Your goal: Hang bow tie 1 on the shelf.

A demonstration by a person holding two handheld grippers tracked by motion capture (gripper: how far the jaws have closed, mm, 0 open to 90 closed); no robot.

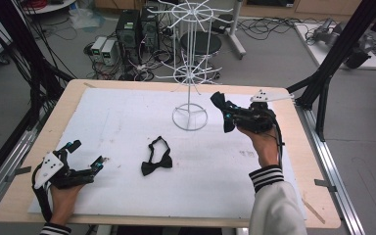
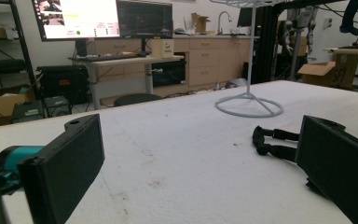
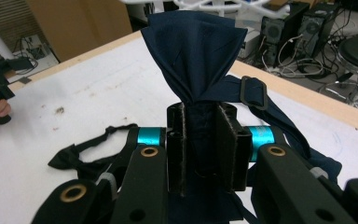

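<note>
A navy bow tie (image 1: 219,101) is pinched at its knot in my right gripper (image 1: 227,119), held above the white mat to the right of the white wire stand (image 1: 191,73). In the right gripper view the jaws (image 3: 204,116) are shut on the navy bow tie (image 3: 193,51), whose fan rises above them while the strap hangs behind. A black bow tie (image 1: 157,157) lies flat mid-mat, also in the left gripper view (image 2: 272,142). My left gripper (image 1: 87,153) rests at the lower left, open with nothing between its fingers (image 2: 70,158).
The stand's ring base (image 2: 249,105) sits on the white mat (image 1: 127,112) toward the far middle. Black frame posts (image 1: 333,58) rise off the table's right corner. Computers (image 1: 129,29) and a stool (image 1: 200,44) stand on the floor beyond the far edge.
</note>
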